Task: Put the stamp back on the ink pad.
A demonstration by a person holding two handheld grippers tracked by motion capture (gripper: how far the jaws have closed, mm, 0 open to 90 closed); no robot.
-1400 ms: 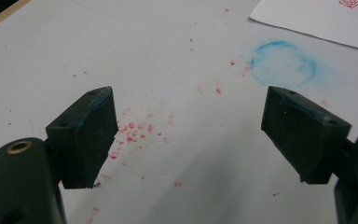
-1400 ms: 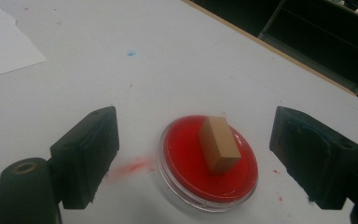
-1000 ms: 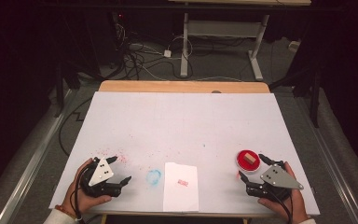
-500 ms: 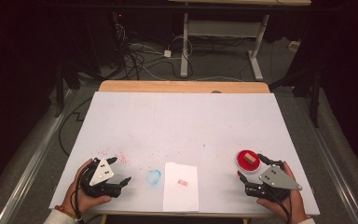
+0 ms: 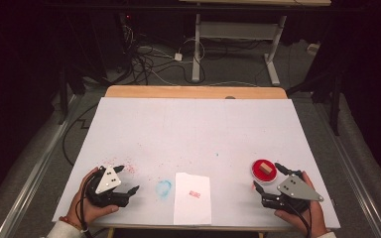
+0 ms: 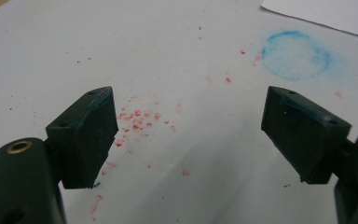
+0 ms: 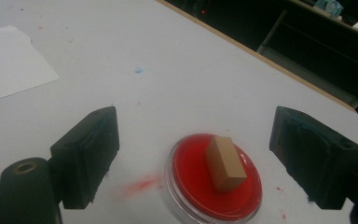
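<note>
My left gripper (image 5: pixel 127 179) sits low at the near left edge of the table (image 5: pixel 193 129), jaws spread wide, nothing between them, my left hand (image 5: pixel 92 201) wrapped round its body. My right gripper (image 5: pixel 268 178) sits at the near right edge, jaws equally wide and empty, right hand (image 5: pixel 302 213) gripping from behind.

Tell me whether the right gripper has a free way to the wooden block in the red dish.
Probably yes. The right gripper is open, its fingers spread either side of the wooden block, which stands in the red dish just ahead, with nothing between them.
</note>
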